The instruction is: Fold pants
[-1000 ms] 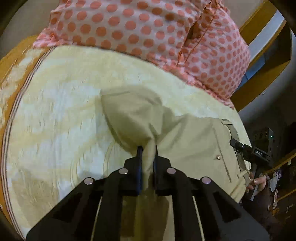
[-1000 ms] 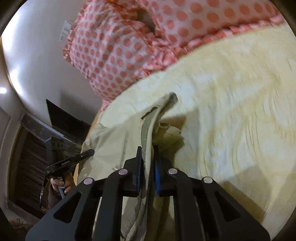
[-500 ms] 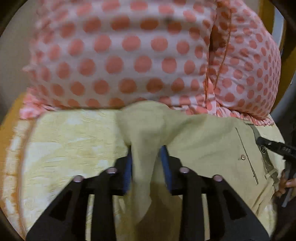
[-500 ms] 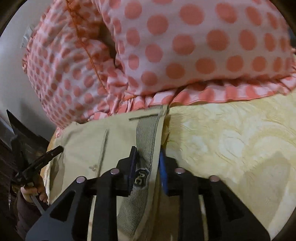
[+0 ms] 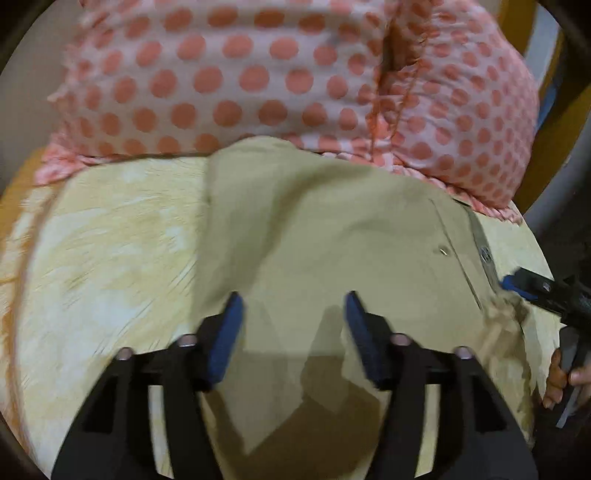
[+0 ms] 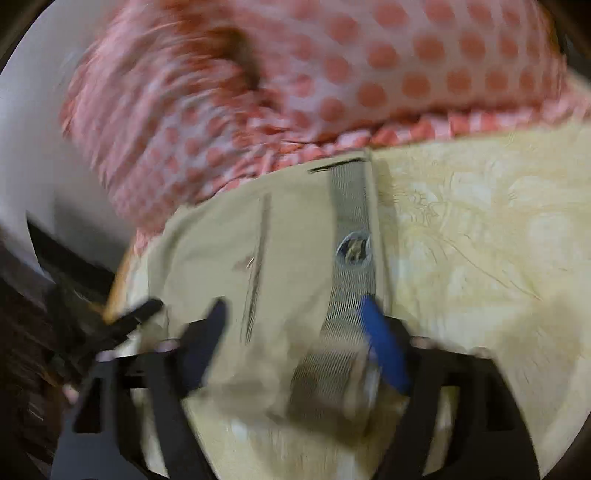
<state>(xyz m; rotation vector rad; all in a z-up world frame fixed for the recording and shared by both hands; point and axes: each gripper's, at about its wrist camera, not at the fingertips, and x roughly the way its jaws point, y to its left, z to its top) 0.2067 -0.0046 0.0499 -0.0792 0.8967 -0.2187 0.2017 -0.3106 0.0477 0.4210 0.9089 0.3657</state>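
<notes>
Khaki pants [image 5: 332,236] lie folded flat on the yellow bedspread [image 5: 110,251], their far edge against the polka-dot pillows. My left gripper [image 5: 291,314] is open just above the pants, holding nothing. The right gripper also shows in the left wrist view [image 5: 532,284] at the waistband end. In the right wrist view the pants [image 6: 295,229] show the grey striped waistband [image 6: 351,206] with a round button. My right gripper [image 6: 291,314] is open over the waistband, holding nothing. The view is motion-blurred.
Two pink pillows with orange dots [image 5: 258,77] lie at the head of the bed, also in the right wrist view [image 6: 332,74]. A wooden headboard [image 5: 517,22] is at far right. The bedspread [image 6: 480,229] stretches right of the pants.
Both grippers carried the pants toward the pillows, laid them down and opened, letting go of the cloth. The pants now lie flat.
</notes>
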